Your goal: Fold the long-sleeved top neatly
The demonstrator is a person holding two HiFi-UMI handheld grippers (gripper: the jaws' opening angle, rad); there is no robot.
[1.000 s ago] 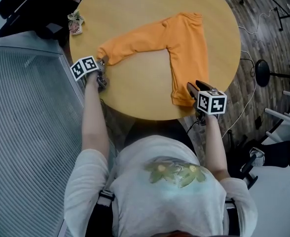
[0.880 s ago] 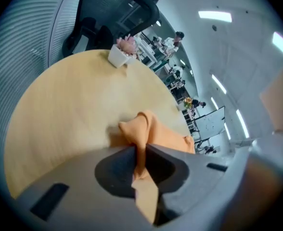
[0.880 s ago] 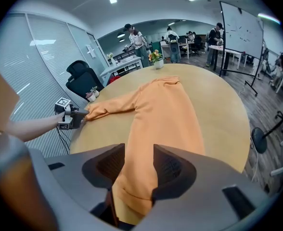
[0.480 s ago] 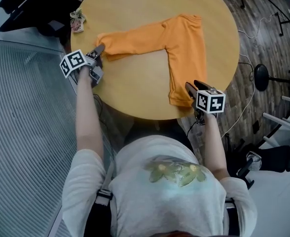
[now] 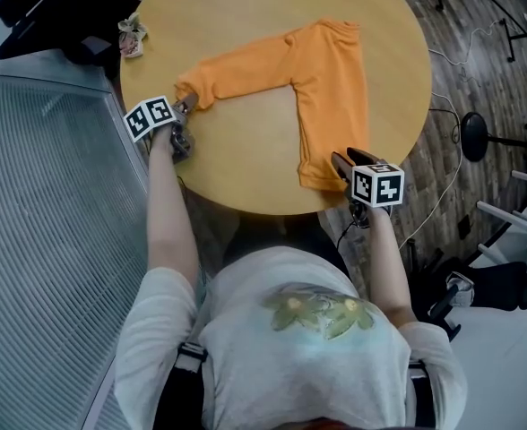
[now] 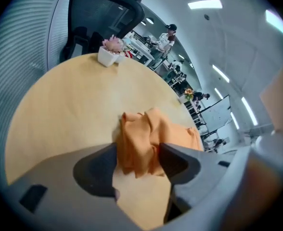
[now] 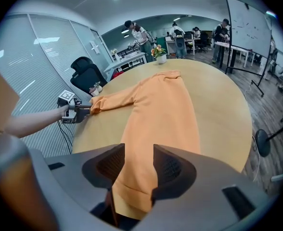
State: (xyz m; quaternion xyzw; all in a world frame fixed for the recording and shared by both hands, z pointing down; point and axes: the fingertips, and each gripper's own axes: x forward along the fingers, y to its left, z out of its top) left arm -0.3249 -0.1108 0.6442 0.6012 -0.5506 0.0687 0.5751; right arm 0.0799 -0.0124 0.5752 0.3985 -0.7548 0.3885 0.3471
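Observation:
An orange long-sleeved top lies on the round wooden table, body toward the near edge and one sleeve stretched out to the left. The sleeve's cuff is bunched up. My left gripper sits right at it; its jaws have just been opening and now stand wide, with the crumpled cuff loose between them. My right gripper is at the hem by the table's near edge, jaws open, the flat cloth running under and between them.
A small flower pot stands at the table's far left rim, with a black office chair behind it. A ribbed glass wall runs along the left. On the wooden floor to the right are a round stand base and cables.
My left gripper swung out to the left with the sleeve end, then came back toward the table. Its jaws have opened and the cuff now lies bunched. The right gripper stayed at the hem.

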